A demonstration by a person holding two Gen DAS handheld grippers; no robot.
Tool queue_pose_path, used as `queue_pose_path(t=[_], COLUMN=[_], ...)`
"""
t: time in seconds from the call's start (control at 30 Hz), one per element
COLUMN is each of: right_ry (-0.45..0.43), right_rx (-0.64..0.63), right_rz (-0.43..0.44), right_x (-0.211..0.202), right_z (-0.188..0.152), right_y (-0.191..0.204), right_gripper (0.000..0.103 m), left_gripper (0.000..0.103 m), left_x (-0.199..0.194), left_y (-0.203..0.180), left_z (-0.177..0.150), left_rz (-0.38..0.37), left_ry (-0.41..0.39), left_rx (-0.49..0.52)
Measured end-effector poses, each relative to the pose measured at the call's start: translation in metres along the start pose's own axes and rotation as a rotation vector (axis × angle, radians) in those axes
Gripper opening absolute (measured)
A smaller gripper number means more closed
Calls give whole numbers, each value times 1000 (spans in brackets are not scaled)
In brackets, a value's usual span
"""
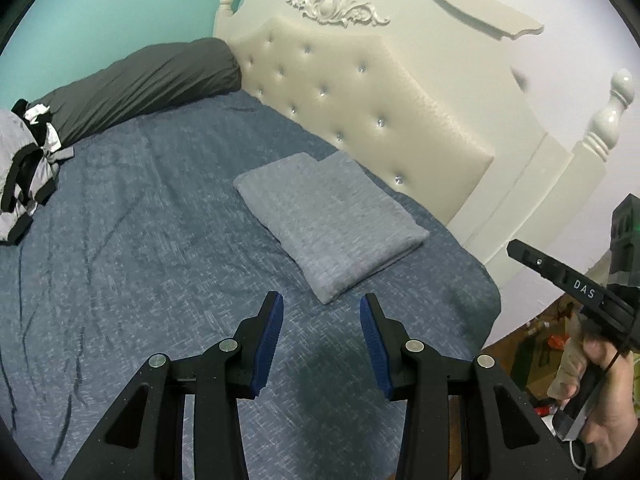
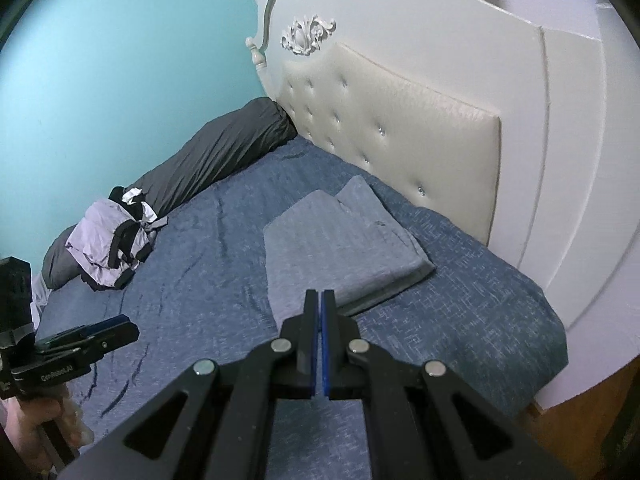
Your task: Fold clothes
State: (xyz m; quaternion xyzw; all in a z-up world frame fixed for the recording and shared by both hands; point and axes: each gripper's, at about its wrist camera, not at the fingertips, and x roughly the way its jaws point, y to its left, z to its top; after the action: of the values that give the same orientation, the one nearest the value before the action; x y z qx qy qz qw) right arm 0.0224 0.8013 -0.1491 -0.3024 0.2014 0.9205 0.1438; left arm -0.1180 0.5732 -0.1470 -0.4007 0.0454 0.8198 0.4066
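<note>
Grey-blue cloth, a folded garment (image 1: pixel 332 220), lies flat on the bed as a neat rectangle with one corner layer showing along its far edge; it sits on the blue bedspread (image 1: pixel 160 240) near the padded headboard (image 1: pixel 360 92), apart from both grippers, touched by neither; in the right wrist view the same folded garment (image 2: pixel 340 240) lies just beyond the closed fingertips, its near hem a darker grey band. Further off, at the far side of the bed, a crumpled pile of clothes (image 2: pixel 116 240) in pale lilac and black rests unfolded against a long dark grey bolster (image 2: pixel 224 152) that runs along the turquoise wall (image 2: pixel 120 60).

Left gripper (image 1: pixel 321 312) hovers over the bedspread in front of the folded garment; its two black fingers with blue pads (image 1: pixel 269 344) stand partly apart, a clear gap between them, nothing held; bare bedspread shows through the gap. Right gripper (image 2: pixel 321 296) has its jaws pressed fully together, blue pad faces meeting, with no cloth between them; it too hangs above the bedspread, pointing down toward the garment's near edge.

Each gripper appears at the edge of the other's view, gripped by a hand (image 1: pixel 600 400) around its handle; the headboard is cream, tufted with small studs, framed in carved white wood.
</note>
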Motion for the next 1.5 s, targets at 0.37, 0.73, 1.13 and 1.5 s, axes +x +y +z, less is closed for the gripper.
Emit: queue_pose_path(t=[0.37,0.73,1.13,1.5], right_ry=[-24,-20,-30,-32], right_rx=[-18,-23,-16,-27], right_rz=[-3,1,27,18], right_x=[-46,-78,-120,-136], right_z=[-8,-23,-49,-71], right_y=[34,61,81,100], right_gripper=[2,2,3,11], left_gripper=[49,66,84,88], left_x=[-50,-92,-138,-162], left_y=[-7,-8,-3,-4], left_z=[-5,-17,-34,-48], left_rz=[-15,-19,14,28], left_ry=[-44,-78,-139,-157], left_rx=[17,38,55,84])
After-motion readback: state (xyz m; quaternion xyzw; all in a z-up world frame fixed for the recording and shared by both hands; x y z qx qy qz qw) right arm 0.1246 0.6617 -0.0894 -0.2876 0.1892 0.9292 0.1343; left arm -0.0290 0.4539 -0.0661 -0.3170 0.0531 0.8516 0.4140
